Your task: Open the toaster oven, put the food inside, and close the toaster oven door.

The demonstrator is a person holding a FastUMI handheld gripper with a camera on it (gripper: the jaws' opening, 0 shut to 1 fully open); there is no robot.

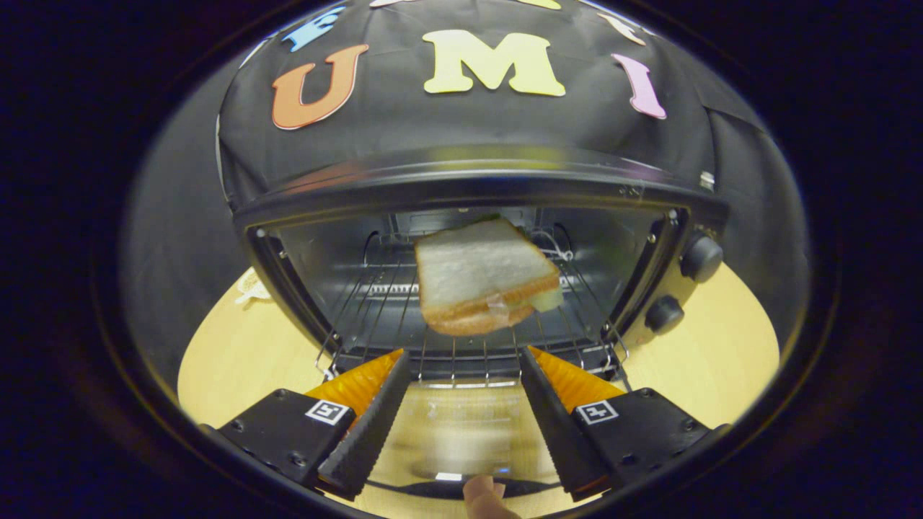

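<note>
The sandwich (484, 277) lies on the wire rack (461, 339) inside the open toaster oven (461, 187); the gripper (461, 364) is spread wide and empty just outside it, above the lowered glass door (465, 425). Risk: lifting that door carelessly could let it slip and bang

Recording booth, cloth wall (461, 122), wooden tabletop (238, 360)
</note>
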